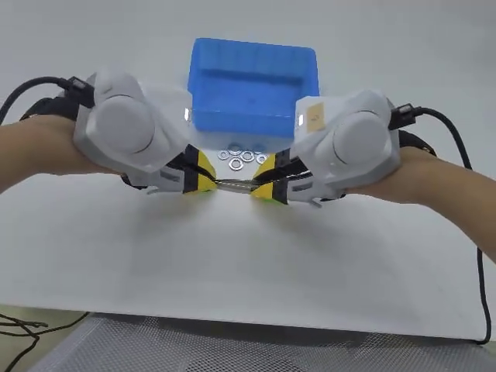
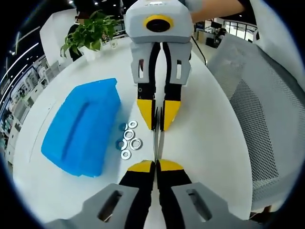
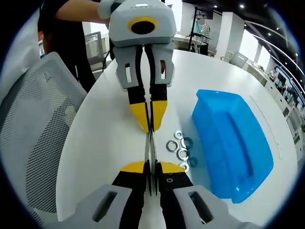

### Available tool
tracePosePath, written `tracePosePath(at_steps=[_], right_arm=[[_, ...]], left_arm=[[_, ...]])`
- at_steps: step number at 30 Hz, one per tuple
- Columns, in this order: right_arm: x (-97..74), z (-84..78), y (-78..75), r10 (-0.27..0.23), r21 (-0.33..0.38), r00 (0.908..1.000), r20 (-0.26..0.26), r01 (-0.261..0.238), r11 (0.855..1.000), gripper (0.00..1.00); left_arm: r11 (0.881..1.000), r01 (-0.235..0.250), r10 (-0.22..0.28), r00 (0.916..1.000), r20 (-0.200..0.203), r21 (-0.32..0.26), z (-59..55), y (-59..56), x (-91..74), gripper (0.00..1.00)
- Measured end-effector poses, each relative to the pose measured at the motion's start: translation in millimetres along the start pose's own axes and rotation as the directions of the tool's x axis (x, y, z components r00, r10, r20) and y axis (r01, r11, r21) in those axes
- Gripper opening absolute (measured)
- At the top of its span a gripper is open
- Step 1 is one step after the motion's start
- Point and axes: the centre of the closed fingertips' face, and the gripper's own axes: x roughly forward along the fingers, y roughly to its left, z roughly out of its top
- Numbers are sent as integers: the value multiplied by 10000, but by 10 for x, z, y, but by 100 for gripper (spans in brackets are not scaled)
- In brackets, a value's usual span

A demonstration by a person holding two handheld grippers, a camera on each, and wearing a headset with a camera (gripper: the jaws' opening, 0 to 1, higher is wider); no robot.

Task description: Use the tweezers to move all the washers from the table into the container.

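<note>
Our two grippers match. The left gripper (image 1: 201,175), near-left of the blue container (image 1: 252,81), and the right gripper (image 1: 267,183), near-right of it, each have a rounded pale grey shell, slotted grey jaw plates and black jaws tipped yellow. A small white light glows on each shell's corner nearest the container. A black cable (image 1: 448,128) leaves each shell's end farthest from it.

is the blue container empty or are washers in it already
Empty, by the head view: the container looks bare inside, and the washers lie on the table in front of it.
</note>
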Motion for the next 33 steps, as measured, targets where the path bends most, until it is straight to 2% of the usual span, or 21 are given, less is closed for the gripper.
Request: tracePosePath(at_steps=[2, 3, 5, 9, 12, 13, 15, 18, 24, 26, 28, 29, 33], right_arm=[[3, 3, -1, -26, 7, 10000, -32, 26, 10000, 9], [6, 5, -1, -32, 23, 10000, -29, 32, 10000, 8], [13, 11, 1, -5, -18, 10000, -3, 5, 10000, 8], [21, 5, 0, -30, -71, 10000, 24, 30, 10000, 8], [10, 28, 15, -83, -523, 9999, 99, 88, 9986, 7], [6, 38, 11, -135, -559, 9998, 177, 145, 9983, 7], [-11, 57, 12, -234, -499, 9989, 407, 254, 9984, 7], [-48, 85, 14, -396, -585, 9962, 770, 442, 9973, 7], [-121, 104, 25, -586, -757, 9922, 1104, 672, 9949, 8], [-159, 103, 31, -700, -882, 9892, 1286, 817, 9927, 8], [-202, 98, 35, -792, -1015, 9860, 1467, 947, 9903, 8], [-228, 89, 39, -815, -1083, 9846, 1545, 989, 9892, 8], [-290, 65, 41, -946, -1073, 9807, 1710, 1139, 9877, 8]], left_arm=[[10000, -51, 51, 10000, -7, 66, -4, -9, -8, 5], [9987, -155, 159, 9998, -72, 485, -7, -6, -14, 5], [9957, -235, 258, 9994, -239, 898, -11, -20, -28, 4], [9957, -352, 370, 9991, -206, 860, 37, -36, -93, 4], [9941, -368, 407, 9985, -366, 1017, 64, -69, -132, 4], [9918, -466, 517, 9978, -406, 1186, 72, -55, -148, 4], [9927, -466, 513, 9979, -397, 1113, 108, -57, -190, 4], [9903, -476, 529, 9979, -375, 1306, 182, -66, -255, 4], [9838, -491, 531, 9984, -188, 1722, 424, -96, -341, 4], [9826, -500, 506, 9987, 10, 1787, 546, -114, -359, 4], [9789, -532, 514, 9986, 145, 1971, 611, -113, -360, 4], [9754, -506, 467, 9986, 232, 2147, 686, -132, -354, 4], [9720, -514, 399, 9977, 545, 2295, 846, -138, -322, 4]])
